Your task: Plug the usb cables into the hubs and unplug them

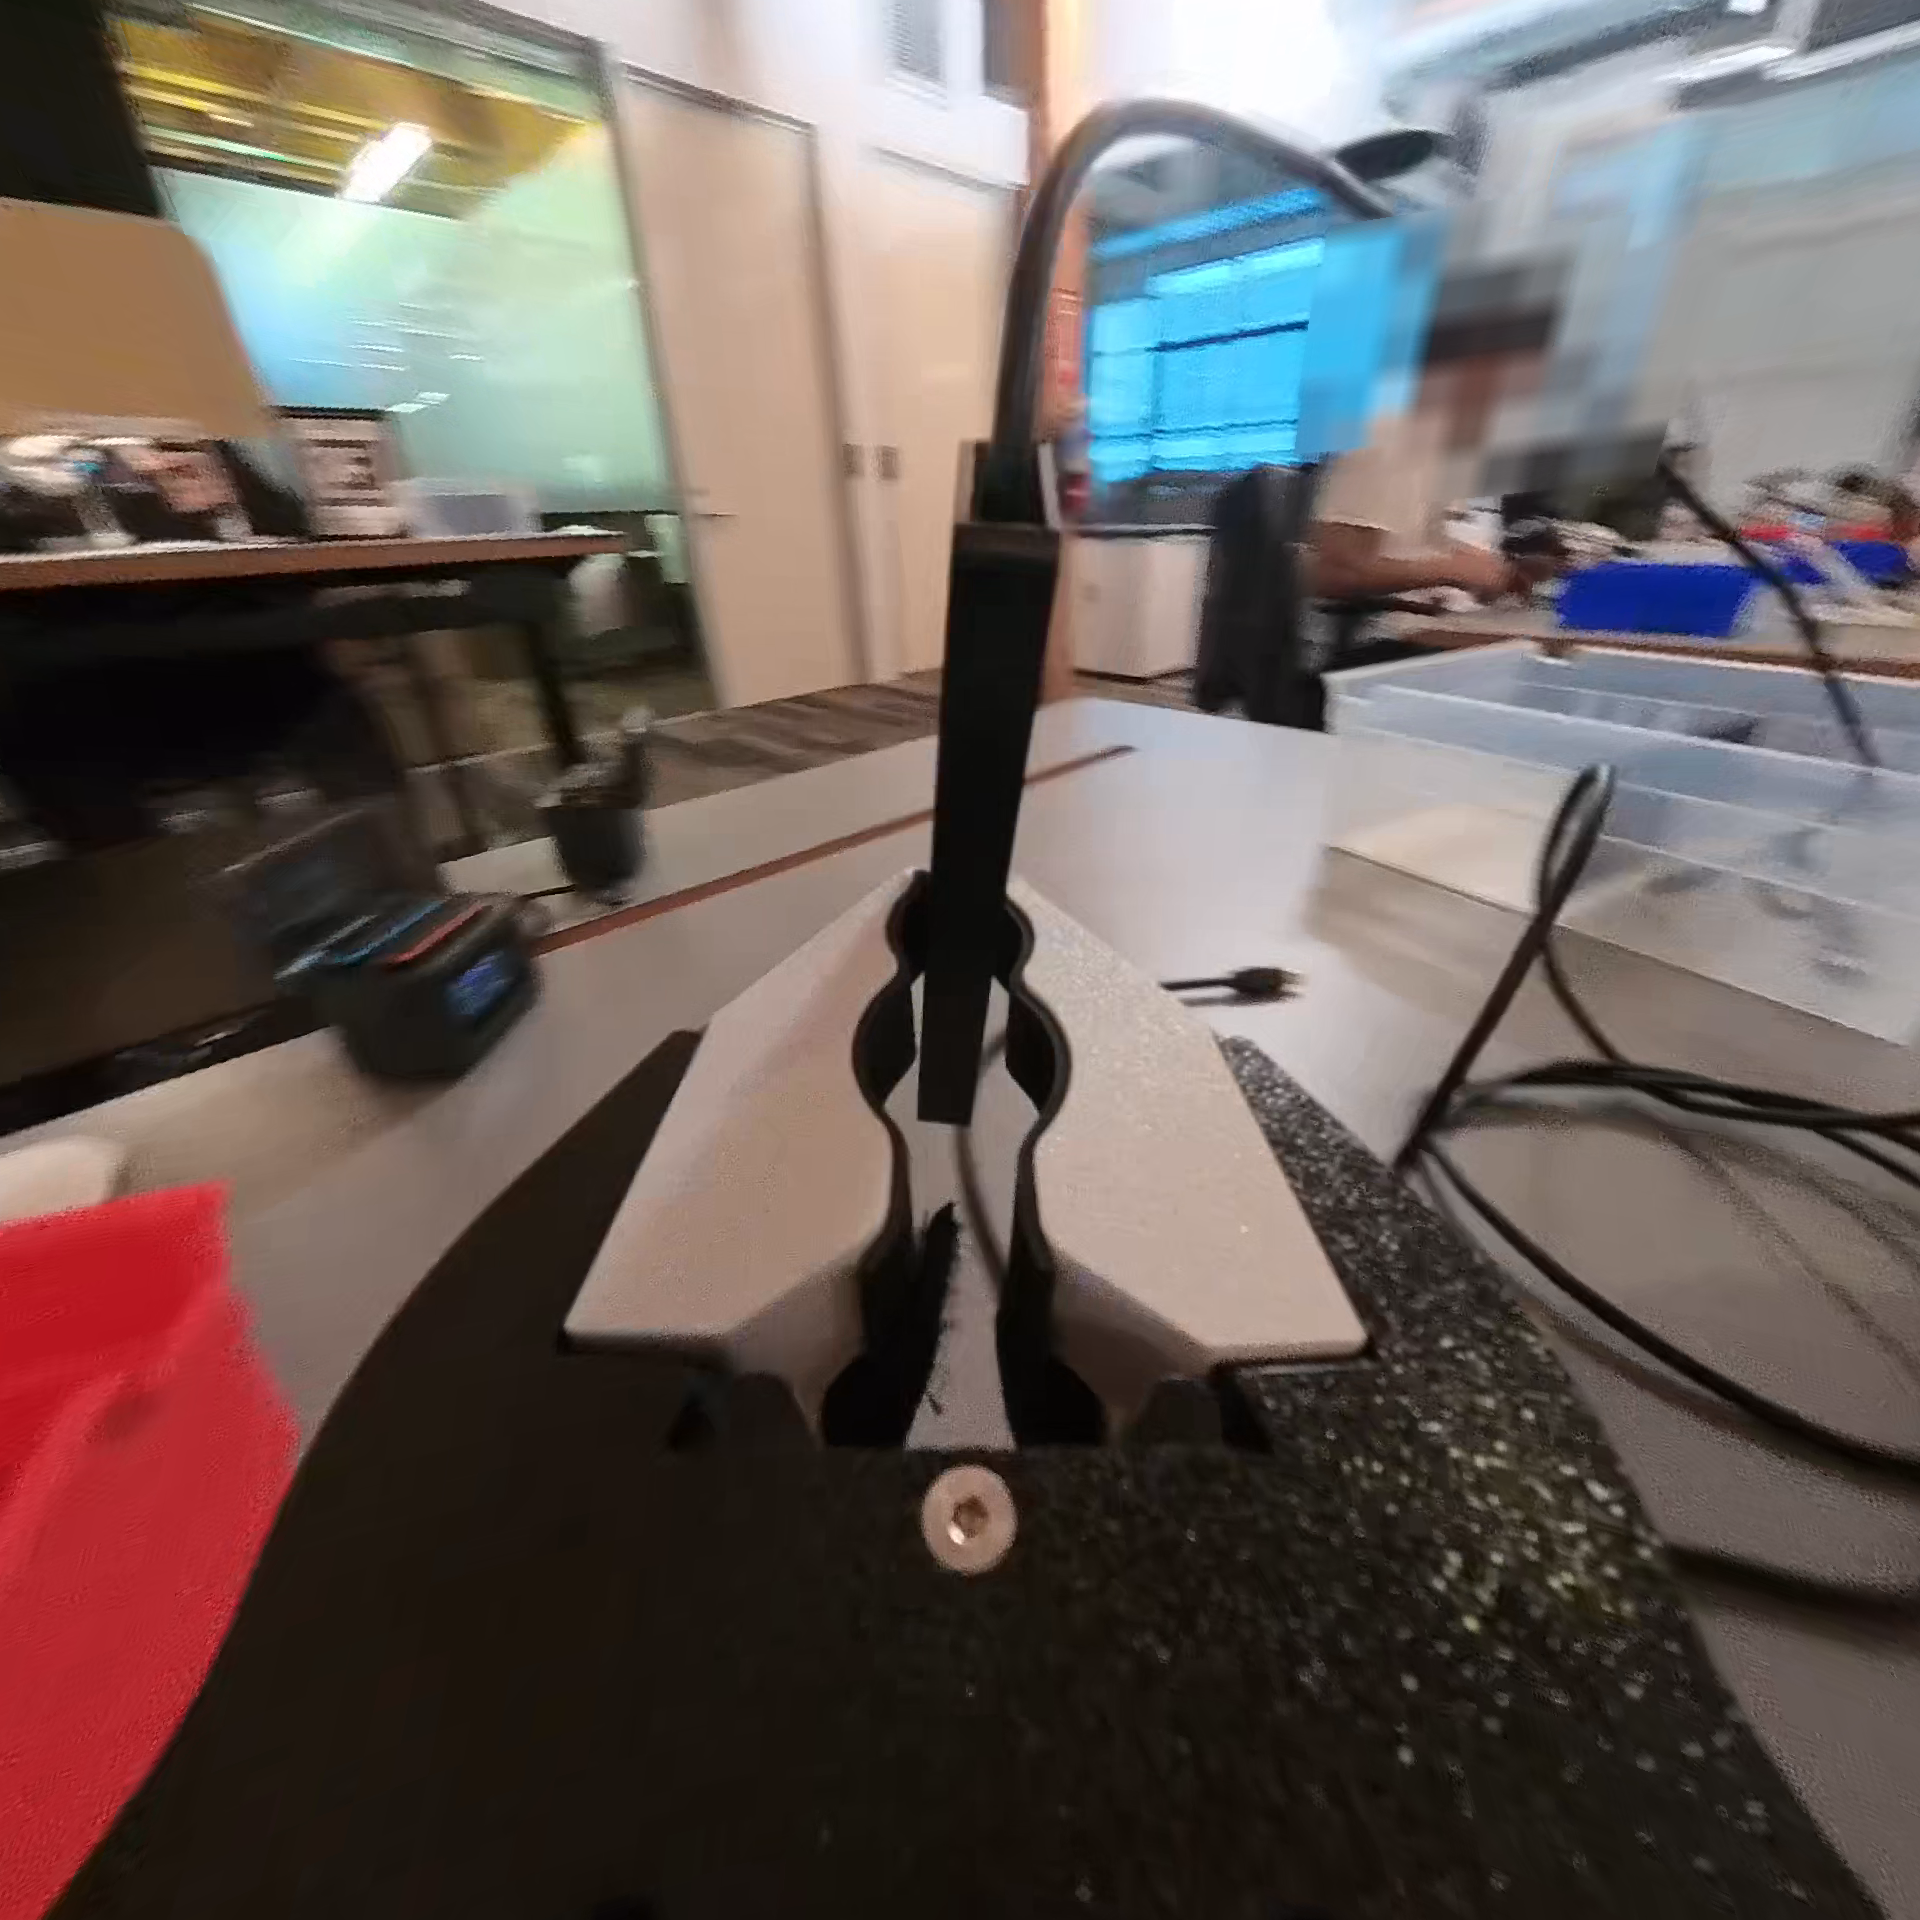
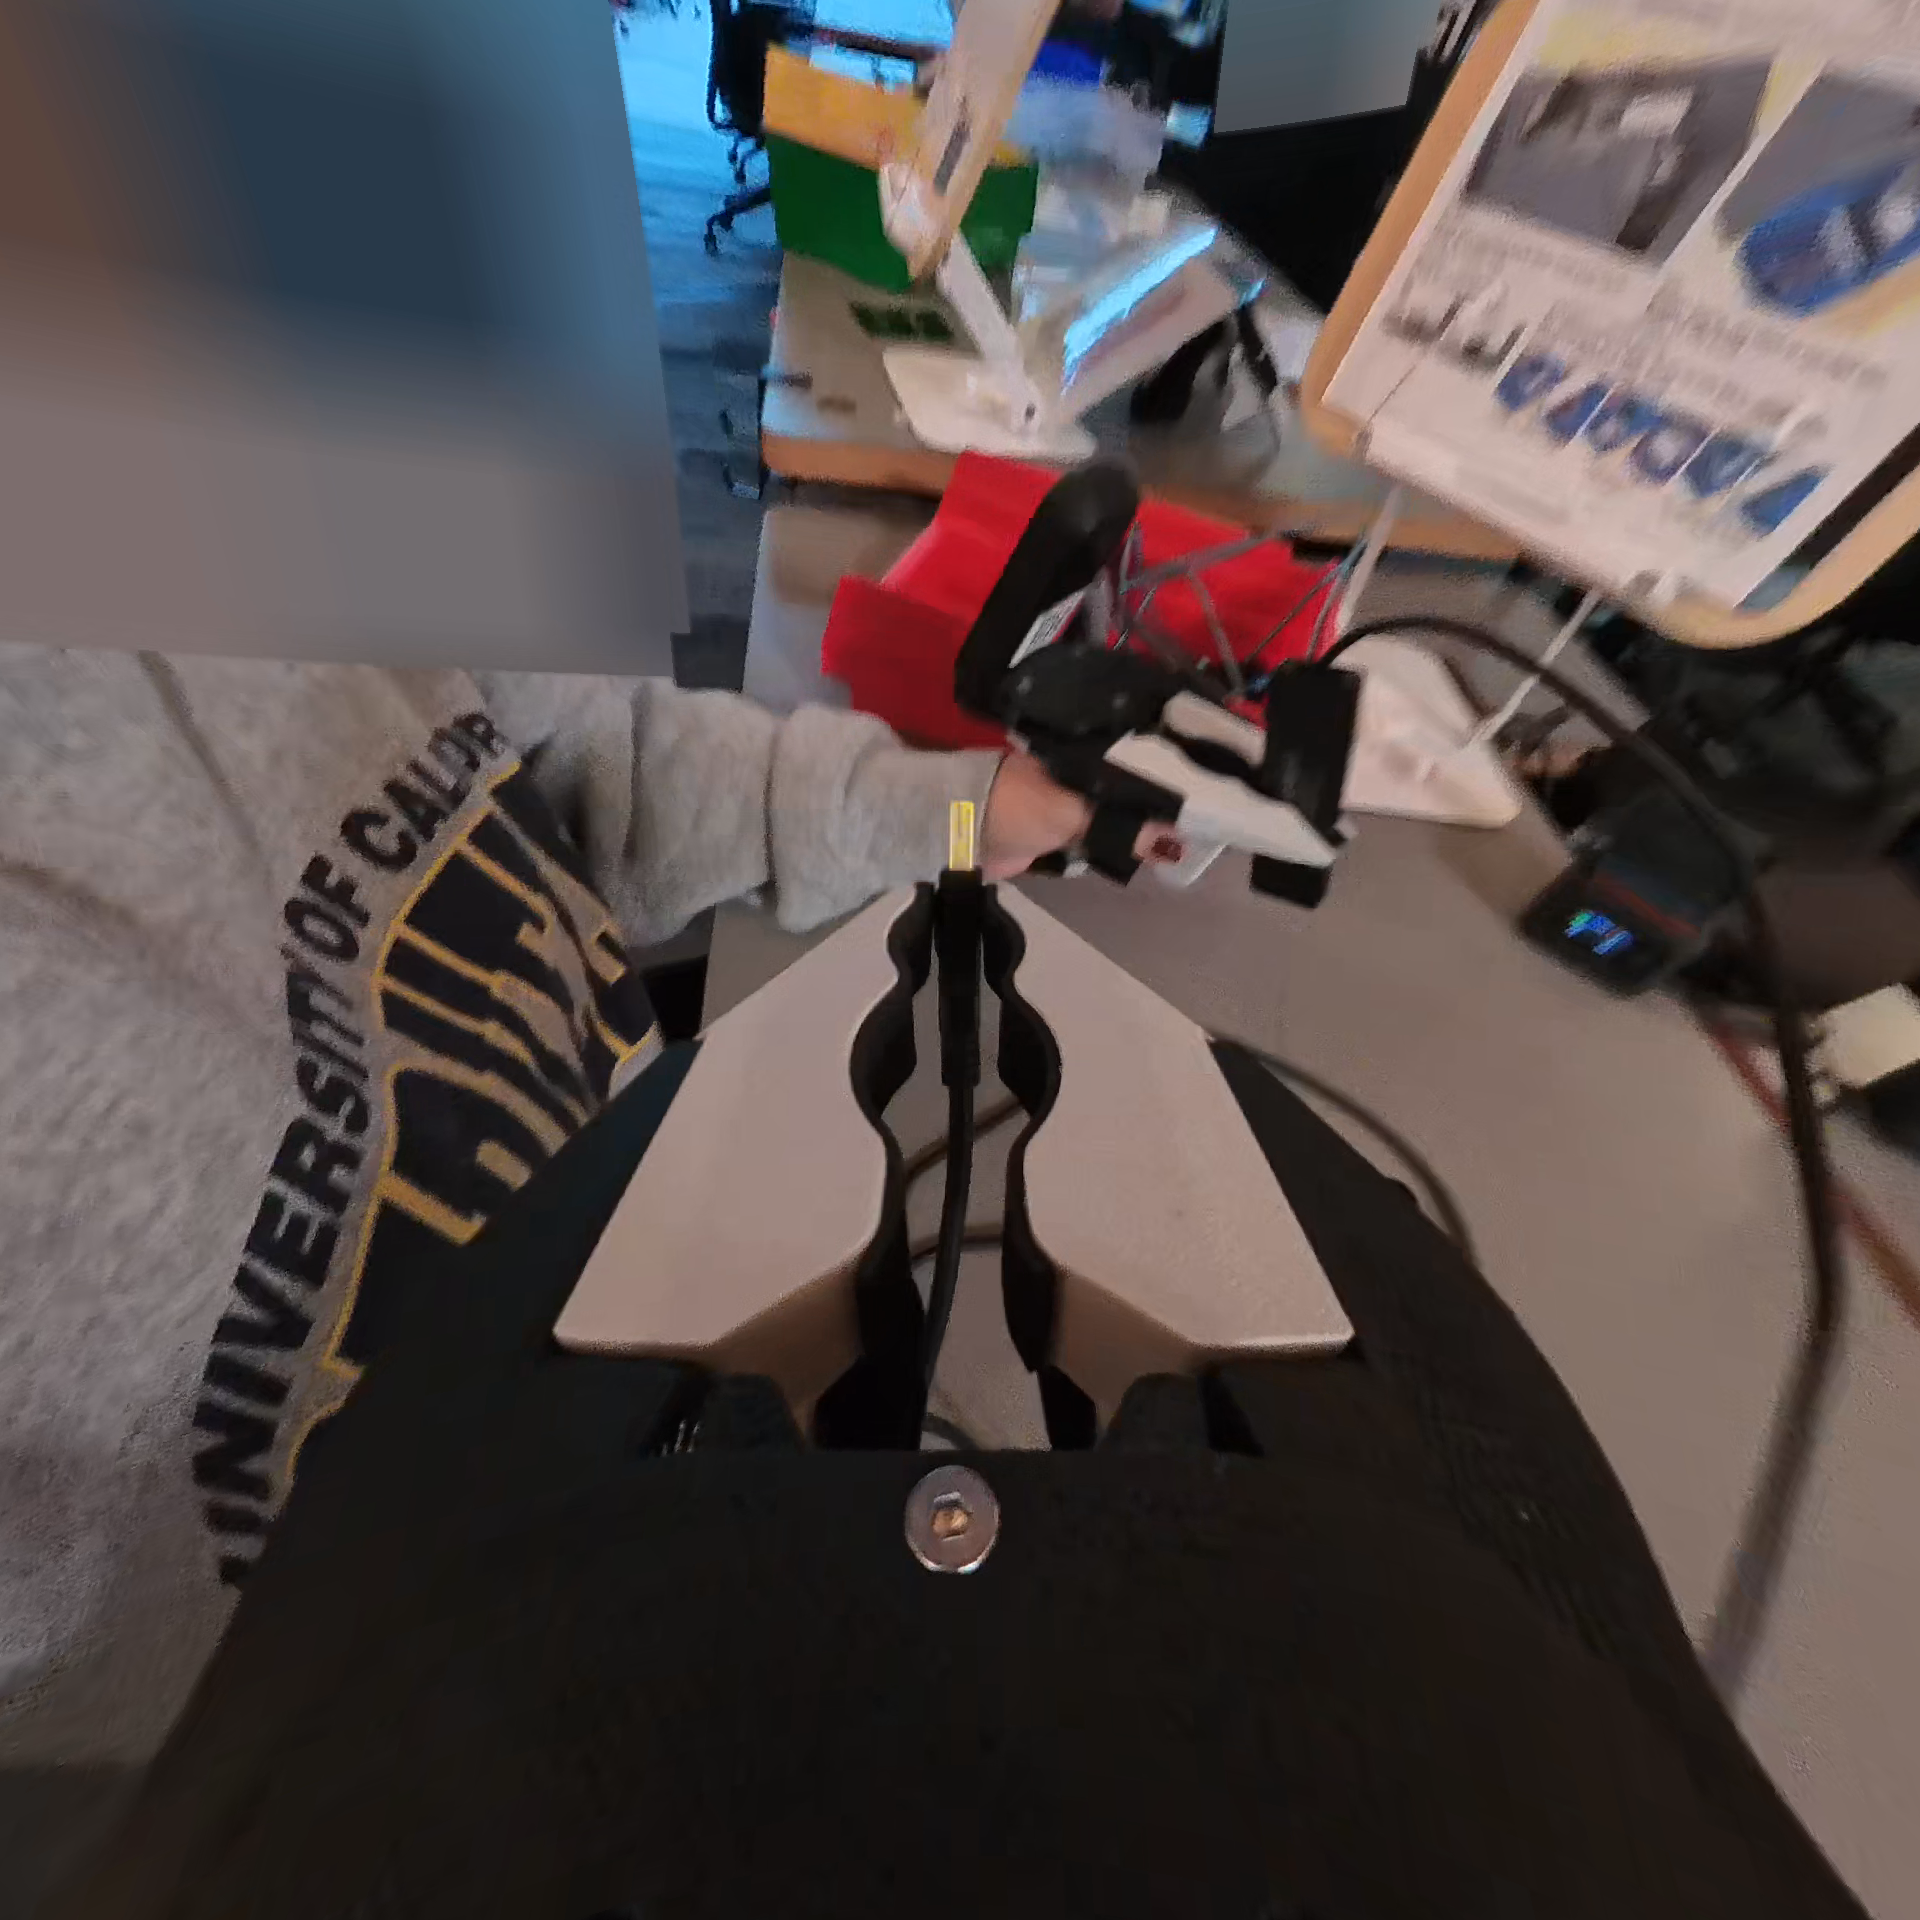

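Left wrist view first: my left gripper [image 1: 956, 914] has its jaws pressed in on a slim black hub [image 1: 982, 790], pinching its lower end so the bar stands upright above the fingertips. From the hub's top a thick black cable [image 1: 1049, 239] arcs up and over to the right. Beyond, on the grey table [image 1: 1195, 831], a loose black plug [image 1: 1252, 982] lies flat, with several dark cords [image 1: 1558, 1101] looping at the right — a clear plastic bin [image 1: 1662, 748] sits farther back, and a small black device with a lit screen [image 1: 416, 987] rests at the left.

Right wrist view: my right gripper [image 2: 958, 925] pinches a black USB cable [image 2: 951, 1195] just behind its gold-coloured plug [image 2: 961, 836], which sticks out past the fingertips. Farther off I see a hand [image 2: 1023, 821] in a grey sleeve holding the other gripper, the hub upright in it — well apart from the plug.
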Tool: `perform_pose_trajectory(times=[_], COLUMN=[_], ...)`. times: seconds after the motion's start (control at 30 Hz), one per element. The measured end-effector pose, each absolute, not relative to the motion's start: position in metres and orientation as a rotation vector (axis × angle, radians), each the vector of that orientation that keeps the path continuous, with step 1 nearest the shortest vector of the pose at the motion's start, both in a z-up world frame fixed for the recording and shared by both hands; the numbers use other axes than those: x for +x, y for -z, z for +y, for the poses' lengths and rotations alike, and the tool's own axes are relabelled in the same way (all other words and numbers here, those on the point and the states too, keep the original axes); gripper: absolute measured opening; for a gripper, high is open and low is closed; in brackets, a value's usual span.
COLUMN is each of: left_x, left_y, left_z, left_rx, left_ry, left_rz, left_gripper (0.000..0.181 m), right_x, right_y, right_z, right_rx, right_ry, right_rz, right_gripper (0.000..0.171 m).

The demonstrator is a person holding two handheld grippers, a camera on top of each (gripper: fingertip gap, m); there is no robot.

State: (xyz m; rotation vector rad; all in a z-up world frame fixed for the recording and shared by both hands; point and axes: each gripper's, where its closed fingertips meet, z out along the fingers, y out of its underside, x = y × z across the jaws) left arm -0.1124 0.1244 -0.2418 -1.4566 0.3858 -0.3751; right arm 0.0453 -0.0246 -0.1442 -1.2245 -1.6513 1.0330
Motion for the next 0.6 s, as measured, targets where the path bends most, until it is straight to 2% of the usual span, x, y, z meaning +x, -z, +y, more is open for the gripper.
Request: perform_pose_trajectory(times=[0.23, 0.33, 0.43, 0.6], left_x=[-0.143, -0.146, -0.145, -0.143], left_y=[0.253, 0.256, 0.256, 0.254], left_z=[0.135, 0.138, 0.138, 0.138], left_rx=[-1.483, -1.495, -1.488, -1.468], left_ry=[0.208, 0.184, 0.191, 0.246], left_rz=[0.273, 0.263, 0.263, 0.256], left_gripper=[0.009, 0.009, 0.008, 0.009], right_x=[0.039, 0.04, 0.035, 0.033], right_y=[0.044, 0.039, 0.092, 0.227], right_z=[0.027, 0.044, 0.053, 0.079], right_rx=[-1.047, -1.082, -1.22, -1.435], right_ry=[-0.783, -0.708, -0.613, -0.287], right_rz=[-1.476, -1.504, -1.674, -1.949], right_gripper=[0.008, 0.008, 0.007, 0.007])
